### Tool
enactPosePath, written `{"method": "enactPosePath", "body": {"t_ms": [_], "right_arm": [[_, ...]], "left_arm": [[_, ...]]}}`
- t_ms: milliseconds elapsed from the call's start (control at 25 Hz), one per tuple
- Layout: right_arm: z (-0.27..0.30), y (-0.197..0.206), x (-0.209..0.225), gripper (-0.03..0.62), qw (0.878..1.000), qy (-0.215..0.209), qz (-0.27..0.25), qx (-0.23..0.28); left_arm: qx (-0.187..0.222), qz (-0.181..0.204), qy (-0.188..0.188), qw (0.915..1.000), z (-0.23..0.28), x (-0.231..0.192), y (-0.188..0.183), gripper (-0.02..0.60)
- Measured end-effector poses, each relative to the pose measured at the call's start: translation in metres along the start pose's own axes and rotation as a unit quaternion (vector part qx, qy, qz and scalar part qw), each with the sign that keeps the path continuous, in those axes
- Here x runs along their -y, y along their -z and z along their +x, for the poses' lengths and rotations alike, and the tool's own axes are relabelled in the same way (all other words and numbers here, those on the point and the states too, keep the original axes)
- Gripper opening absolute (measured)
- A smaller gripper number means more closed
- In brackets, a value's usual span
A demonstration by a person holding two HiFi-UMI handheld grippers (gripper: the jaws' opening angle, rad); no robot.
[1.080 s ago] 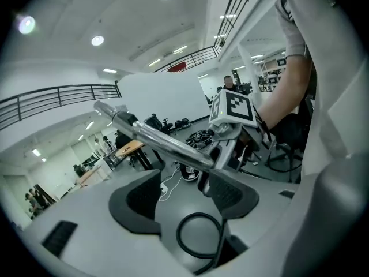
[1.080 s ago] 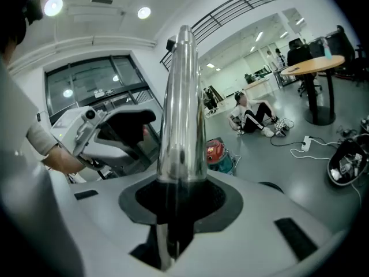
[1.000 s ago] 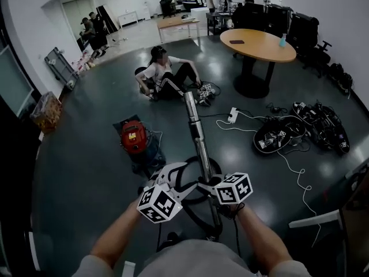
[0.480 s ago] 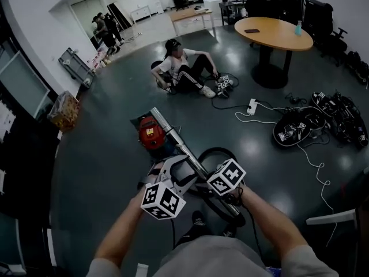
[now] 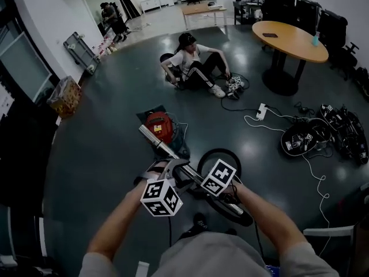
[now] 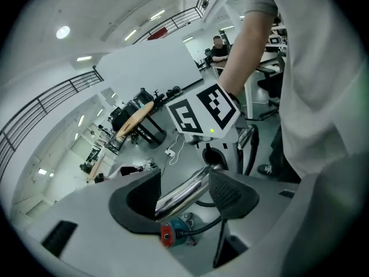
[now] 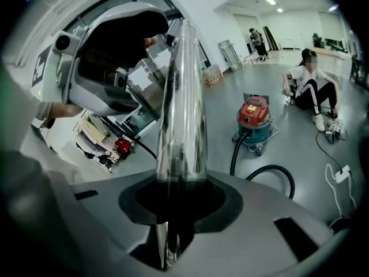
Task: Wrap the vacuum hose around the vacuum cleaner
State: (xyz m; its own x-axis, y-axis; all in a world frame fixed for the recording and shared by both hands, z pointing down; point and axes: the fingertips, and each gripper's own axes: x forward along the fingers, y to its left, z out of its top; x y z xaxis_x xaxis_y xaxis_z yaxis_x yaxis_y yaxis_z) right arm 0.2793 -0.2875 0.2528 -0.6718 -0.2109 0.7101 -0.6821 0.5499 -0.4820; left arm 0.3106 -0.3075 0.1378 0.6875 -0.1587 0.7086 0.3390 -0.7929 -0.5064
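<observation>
Left gripper view, up close: jaws of the left gripper (image 6: 183, 195) closed on the shiny metal tube (image 6: 193, 180). Jaws of the right gripper (image 7: 180, 198) shut tight round the same tube, nearer the person. Black hose (image 5: 219, 150) looping over the floor (image 5: 104, 154) just past both grippers. Tube's far end pointing towards the red vacuum cleaner (image 5: 159, 126), standing on the floor. Far back, a person (image 5: 193, 68) sitting on the floor near a round table (image 5: 291, 39).
</observation>
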Motion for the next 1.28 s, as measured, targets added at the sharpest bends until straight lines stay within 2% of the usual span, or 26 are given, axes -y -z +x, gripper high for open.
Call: {"method": "enactPosePath", "body": {"t_ms": [160, 280, 360, 480, 600, 680, 880, 1040, 1200, 1280], "right_arm": [[0.03, -0.02, 0.009, 0.112, 0.998, -0.002, -0.026, -0.053], [0.053, -0.033, 0.013, 0.112, 0.995, -0.005, -0.047, -0.091], [0.067, -0.041, 0.014, 0.112, 0.992, -0.004, -0.058, -0.111], [0.082, -0.053, 0.01, 0.112, 0.987, -0.002, -0.079, -0.139], [0.093, -0.058, 0.001, 0.112, 0.981, -0.004, -0.107, -0.164], [0.098, -0.058, -0.002, 0.112, 0.976, -0.003, -0.124, -0.177], [0.102, -0.052, 0.001, 0.112, 0.969, 0.005, -0.138, -0.204], [0.1, -0.04, 0.011, 0.112, 0.963, 0.007, -0.147, -0.226], [0.091, -0.03, 0.025, 0.112, 0.962, -0.003, -0.162, -0.221], [0.085, -0.024, 0.032, 0.112, 0.957, -0.006, -0.183, -0.225]], "left_arm": [[-0.027, 0.036, 0.053, 0.9976, 0.009, -0.005, 0.047, 0.267], [-0.055, 0.059, 0.094, 0.9924, 0.012, -0.006, 0.073, 0.265], [-0.08, 0.07, 0.133, 0.9854, 0.014, -0.001, 0.094, 0.265], [-0.121, 0.085, 0.193, 0.9701, 0.018, 0.01, 0.13, 0.265], [-0.148, 0.119, 0.23, 0.9545, 0.02, 0.023, 0.16, 0.265], [-0.147, 0.13, 0.248, 0.9486, 0.022, 0.031, 0.172, 0.263], [-0.117, 0.089, 0.27, 0.9515, 0.023, 0.045, 0.179, 0.181], [-0.117, 0.072, 0.272, 0.9525, 0.035, 0.05, 0.175, 0.179], [-0.118, 0.059, 0.252, 0.9585, 0.053, 0.05, 0.164, 0.178], [-0.126, 0.046, 0.248, 0.9594, 0.06, 0.048, 0.158, 0.178]]}}
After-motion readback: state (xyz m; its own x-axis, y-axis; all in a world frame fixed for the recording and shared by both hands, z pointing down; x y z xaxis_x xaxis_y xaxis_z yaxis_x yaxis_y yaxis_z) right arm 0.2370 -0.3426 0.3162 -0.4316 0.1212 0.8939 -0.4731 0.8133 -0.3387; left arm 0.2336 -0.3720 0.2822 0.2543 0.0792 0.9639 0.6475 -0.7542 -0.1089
